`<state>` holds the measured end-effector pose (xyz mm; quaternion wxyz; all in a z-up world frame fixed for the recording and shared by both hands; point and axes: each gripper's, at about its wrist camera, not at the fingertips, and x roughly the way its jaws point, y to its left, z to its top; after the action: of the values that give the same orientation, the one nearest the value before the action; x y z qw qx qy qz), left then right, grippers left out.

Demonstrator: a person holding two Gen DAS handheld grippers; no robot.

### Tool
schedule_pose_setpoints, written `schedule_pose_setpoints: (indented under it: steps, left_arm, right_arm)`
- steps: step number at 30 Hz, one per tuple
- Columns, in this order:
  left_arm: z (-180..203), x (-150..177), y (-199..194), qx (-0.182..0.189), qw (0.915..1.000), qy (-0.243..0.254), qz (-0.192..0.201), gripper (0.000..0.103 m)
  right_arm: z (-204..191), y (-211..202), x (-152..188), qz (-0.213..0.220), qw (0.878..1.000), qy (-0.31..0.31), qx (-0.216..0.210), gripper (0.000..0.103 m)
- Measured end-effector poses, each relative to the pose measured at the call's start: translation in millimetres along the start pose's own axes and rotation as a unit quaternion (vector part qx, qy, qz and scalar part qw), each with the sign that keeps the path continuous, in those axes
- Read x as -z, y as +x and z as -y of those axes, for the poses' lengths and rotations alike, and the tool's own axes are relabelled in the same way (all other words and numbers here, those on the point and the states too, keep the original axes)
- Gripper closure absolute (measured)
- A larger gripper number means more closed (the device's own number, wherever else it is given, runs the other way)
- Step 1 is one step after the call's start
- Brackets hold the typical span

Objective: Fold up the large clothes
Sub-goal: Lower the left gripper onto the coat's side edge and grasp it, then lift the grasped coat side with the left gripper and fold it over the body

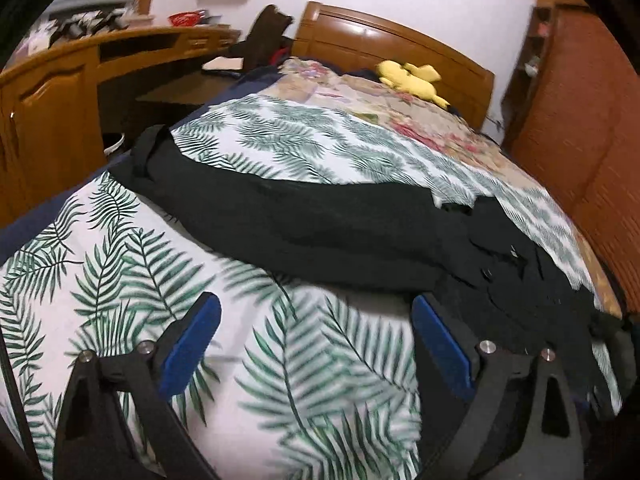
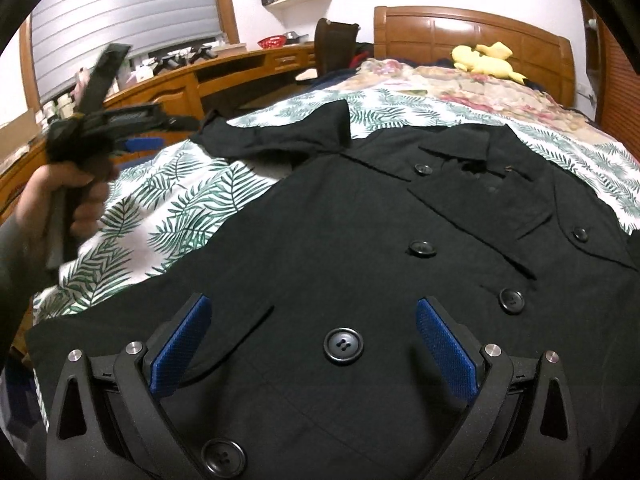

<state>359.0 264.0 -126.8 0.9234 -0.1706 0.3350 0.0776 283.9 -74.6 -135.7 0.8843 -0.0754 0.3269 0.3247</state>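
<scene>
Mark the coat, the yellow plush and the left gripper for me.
coat [image 2: 320, 248]: right wrist view, front panel left of the buttons.
yellow plush [image 2: 486, 62]: right wrist view, its body, by the headboard.
left gripper [image 1: 316, 344]: left wrist view, midway between the open blue fingertips.

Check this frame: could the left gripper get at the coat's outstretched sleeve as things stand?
Probably yes. The left gripper is open above bare leaf-print bedspread, and the sleeve lies flat ahead with nothing between.

Even indoor light, glare on the headboard [image 1: 384, 40] at 12 o'clock — heavy fisheye bending, dark corners, motion blur throughout the left view.
</scene>
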Motion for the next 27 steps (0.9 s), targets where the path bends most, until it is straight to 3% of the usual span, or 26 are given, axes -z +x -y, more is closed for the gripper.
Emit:
schedule_pose_setpoints:
  steps: [10,12,14,19,23,24,27]
  left_arm:
    - [-36.9,-23.0,69.5,-0.042,0.9959,-0.064,-0.047,0.029]
    - [-48.2,-22.1,82.5,-0.036,0.9931,-0.093,-0.063,0.040]
    - [-59.5,-16.3,92.3,-0.018,0.9885,-0.131,-0.073,0.043]
    - [-54.6,-13.1,98.8,-0.016,0.9898,-0.126,-0.066,0.057]
    - [-49.3,-21.5,107.5,-0.017,0.9909,-0.115,-0.068,0.098]
    - [-47.0,-23.8,107.8,-0.020,0.9912,-0.112,-0.067,0.103]
    - [-33.3,-31.5,97.3,-0.032,0.9935,-0.096,-0.053,0.103]
  right_arm:
    - [-2.8,0.9,1.2,-0.003,1.000,-0.007,0.002,0.000]
    - [-3.7,1.3,1.5,-0.003,1.000,-0.007,0.003,0.000]
    - [-4.3,1.5,1.9,-0.004,1.000,-0.009,0.003,0.000]
    - [-6.6,2.0,2.5,-0.004,1.000,-0.011,0.005,0.000]
    - [-6.9,1.8,2.7,-0.004,1.000,-0.012,0.006,0.000]
    - [-6.8,1.9,2.5,-0.004,1.000,-0.012,0.006,0.000]
    - [-7.1,1.6,2.7,-0.003,1.000,-0.013,0.007,0.000]
